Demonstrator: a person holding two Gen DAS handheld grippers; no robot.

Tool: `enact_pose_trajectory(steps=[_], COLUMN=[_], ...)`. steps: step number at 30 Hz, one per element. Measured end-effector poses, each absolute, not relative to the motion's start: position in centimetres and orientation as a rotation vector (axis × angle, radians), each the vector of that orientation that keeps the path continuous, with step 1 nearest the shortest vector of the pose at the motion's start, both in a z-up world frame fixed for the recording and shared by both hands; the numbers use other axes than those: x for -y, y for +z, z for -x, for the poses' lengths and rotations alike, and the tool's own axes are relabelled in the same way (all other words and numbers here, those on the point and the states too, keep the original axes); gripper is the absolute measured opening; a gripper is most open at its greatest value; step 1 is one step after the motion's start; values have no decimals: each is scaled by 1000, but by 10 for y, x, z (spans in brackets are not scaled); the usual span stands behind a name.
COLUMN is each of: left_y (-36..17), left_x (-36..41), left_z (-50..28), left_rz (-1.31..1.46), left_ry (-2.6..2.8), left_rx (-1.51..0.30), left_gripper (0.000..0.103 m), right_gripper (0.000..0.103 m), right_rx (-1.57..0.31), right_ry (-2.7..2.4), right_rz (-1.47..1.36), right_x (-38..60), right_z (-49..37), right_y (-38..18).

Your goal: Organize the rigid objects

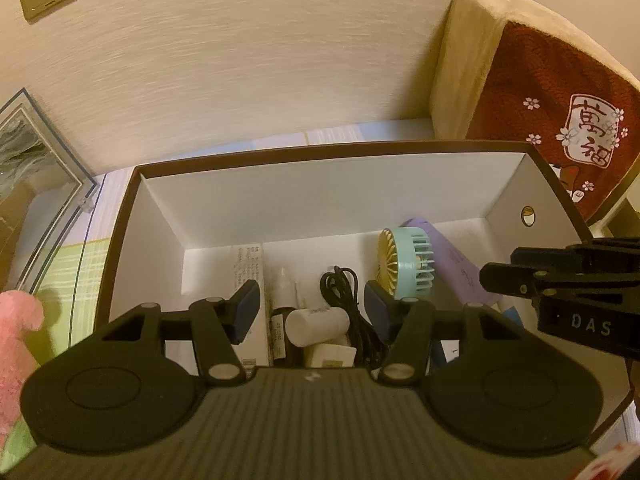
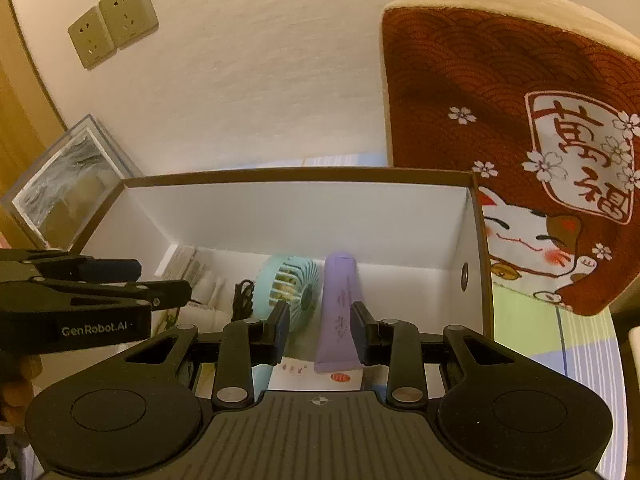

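White bottle [image 1: 318, 321] lies in the box [image 1: 328, 196] between the spread left gripper [image 1: 312, 306] pads, untouched; right gripper [image 2: 320, 322] half-spread, empty, above the purple tube [image 2: 339, 308]

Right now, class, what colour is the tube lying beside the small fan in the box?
The tube is pale purple, clearest in the right wrist view.

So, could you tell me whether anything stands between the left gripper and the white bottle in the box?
Nothing visible does. The left gripper is open, and the white bottle shows unobstructed between its fingers. The black cable lies just beside it.
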State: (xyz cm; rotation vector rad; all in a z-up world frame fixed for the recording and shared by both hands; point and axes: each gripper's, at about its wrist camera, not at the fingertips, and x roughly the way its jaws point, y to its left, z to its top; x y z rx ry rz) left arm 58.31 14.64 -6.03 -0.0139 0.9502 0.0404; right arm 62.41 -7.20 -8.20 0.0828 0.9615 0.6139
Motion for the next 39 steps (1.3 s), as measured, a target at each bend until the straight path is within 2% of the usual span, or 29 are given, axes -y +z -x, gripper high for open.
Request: enact_pose_trajectory(steps=[6,11,14,16,22,29,39], left_y=[-50,-37,-26,-19,3,26,50], left_x=[-147,-142,-139,-137,-132,-126,-100], left_z=[-571,-553,-538,-527,-486,-432,-358], left_rz=[18,-5,-20,-15,-2,36,90], left_ry=[42,49,43,37,18,38,108], left_rx=[-938,-906,-883,-869,-831,-797,-775], left_gripper=[55,63,64,70,77,80,80], right_gripper=[38,53,58,60,65,71,74], right_rx=[-953,-931,-917,-907,-877,-832,-792], right_ry=[614,613,603,599,590,575,607], right_rz=[-87,-105,-125,-140,-191,-194,-207], right_x=[73,79,84,89,105,122,158], right_z=[-615,-601,-590,-580,-543,-495,-442], right_y=[-74,-60,-51,-45,-24,-4,17])
